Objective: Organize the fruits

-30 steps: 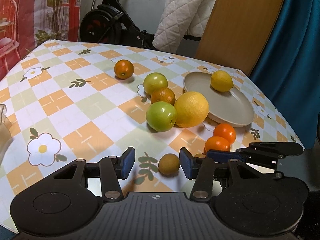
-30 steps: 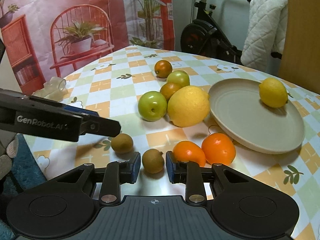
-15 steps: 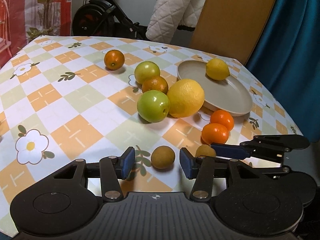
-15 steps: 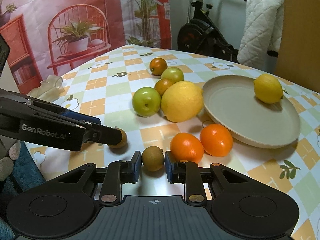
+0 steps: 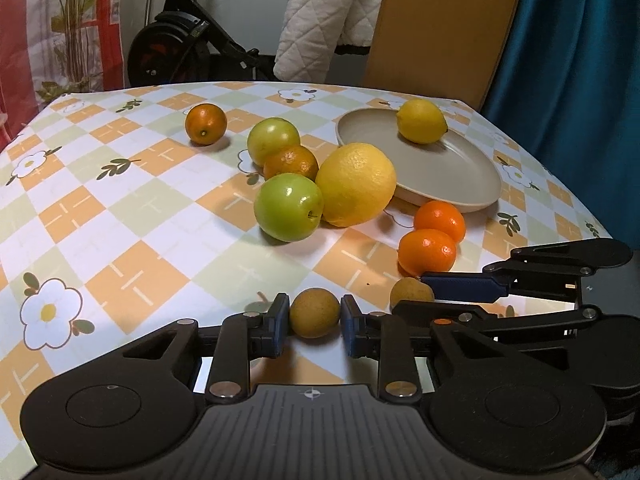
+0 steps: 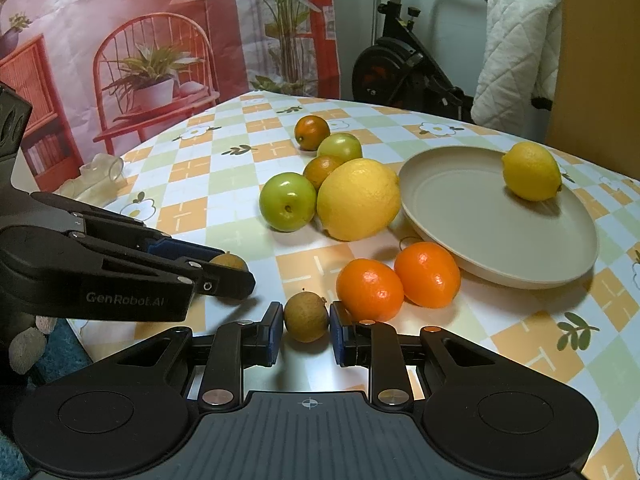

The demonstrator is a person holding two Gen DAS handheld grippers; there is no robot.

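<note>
My left gripper (image 5: 314, 318) is closing on a small brown fruit (image 5: 315, 318) at the table's near edge, and its blue pads touch both sides. My right gripper (image 6: 306, 318) is shut on a second small brown fruit (image 6: 306, 316) just to the right, beside two oranges (image 6: 370, 290). Each gripper shows side-on in the other's view: the left gripper (image 6: 240, 276) and the right gripper (image 5: 420, 292). A beige plate (image 6: 480, 216) at the right holds one lemon (image 6: 531, 171).
A large yellow citrus (image 5: 356, 184), two green apples (image 5: 288, 206) and two dark tangerines (image 5: 291, 162) lie mid-table on the checked cloth. A crumpled clear wrapper (image 6: 100, 170) lies at the left edge. An exercise bike (image 6: 404, 68) and a wooden board (image 5: 444, 28) stand behind.
The left gripper came forward over the brown fruit and its jaws went from wide apart to closed on it. The right gripper kept its grip on the other brown fruit.
</note>
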